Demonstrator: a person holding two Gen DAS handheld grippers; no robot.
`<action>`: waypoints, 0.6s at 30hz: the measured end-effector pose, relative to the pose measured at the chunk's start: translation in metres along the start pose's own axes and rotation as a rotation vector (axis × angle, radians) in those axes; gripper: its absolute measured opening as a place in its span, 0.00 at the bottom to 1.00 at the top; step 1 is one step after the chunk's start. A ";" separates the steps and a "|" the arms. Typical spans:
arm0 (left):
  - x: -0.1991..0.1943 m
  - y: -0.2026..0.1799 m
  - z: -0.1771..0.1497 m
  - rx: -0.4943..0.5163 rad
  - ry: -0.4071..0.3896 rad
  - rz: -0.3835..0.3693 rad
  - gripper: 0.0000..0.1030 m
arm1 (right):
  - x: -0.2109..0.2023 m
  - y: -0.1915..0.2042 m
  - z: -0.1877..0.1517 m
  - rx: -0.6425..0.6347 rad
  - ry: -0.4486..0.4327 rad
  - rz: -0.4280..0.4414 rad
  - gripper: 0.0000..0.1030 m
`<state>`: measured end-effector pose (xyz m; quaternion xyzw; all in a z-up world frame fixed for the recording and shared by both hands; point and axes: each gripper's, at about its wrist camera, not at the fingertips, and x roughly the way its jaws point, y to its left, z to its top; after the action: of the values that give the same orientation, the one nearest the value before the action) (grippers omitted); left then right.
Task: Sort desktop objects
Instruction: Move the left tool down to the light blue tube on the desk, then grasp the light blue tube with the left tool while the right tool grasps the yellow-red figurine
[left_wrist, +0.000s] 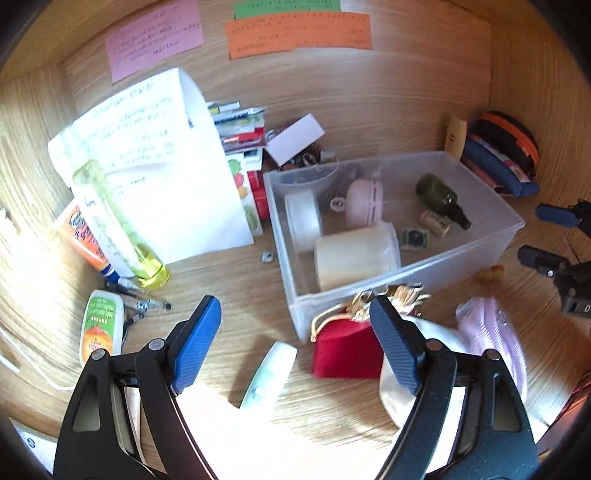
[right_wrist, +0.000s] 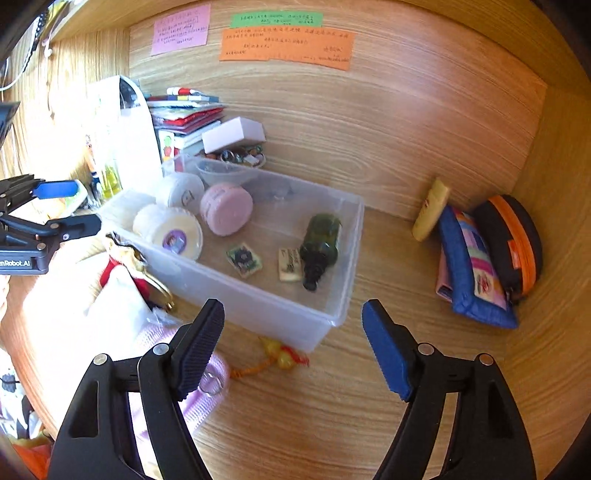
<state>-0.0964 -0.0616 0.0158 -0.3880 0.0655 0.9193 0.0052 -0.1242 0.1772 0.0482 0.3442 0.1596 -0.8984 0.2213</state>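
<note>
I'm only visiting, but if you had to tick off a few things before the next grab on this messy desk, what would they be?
1. Left gripper open, holding nothing: ok.
2. Right gripper open, holding nothing: ok.
3. Clear plastic bin has bare floor left: ok.
4. Dark green glass bottle lies inside the bin: ok.
5. Red velvet pouch is still outside the bin: not ok.
6. Whether the pouch is closed: cannot tell.

Right gripper (right_wrist: 293, 349) spread wide over bare wood, gripping nothing. Ahead, clear plastic bin (right_wrist: 340, 295) holding green bottle (right_wrist: 321, 243) and pink round case (right_wrist: 226, 209). Left gripper (right_wrist: 72, 206) at far left.
</note>
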 end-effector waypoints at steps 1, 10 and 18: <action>0.002 0.004 -0.007 -0.007 0.013 0.004 0.80 | 0.001 -0.002 -0.003 0.005 0.008 -0.002 0.72; 0.037 0.033 -0.048 -0.042 0.159 0.039 0.80 | 0.019 -0.018 -0.030 0.041 0.081 -0.008 0.72; 0.050 0.041 -0.054 -0.067 0.166 0.012 0.68 | 0.044 -0.019 -0.034 0.058 0.143 0.055 0.62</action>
<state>-0.0959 -0.1105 -0.0524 -0.4624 0.0370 0.8857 -0.0186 -0.1441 0.1956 -0.0041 0.4180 0.1395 -0.8693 0.2240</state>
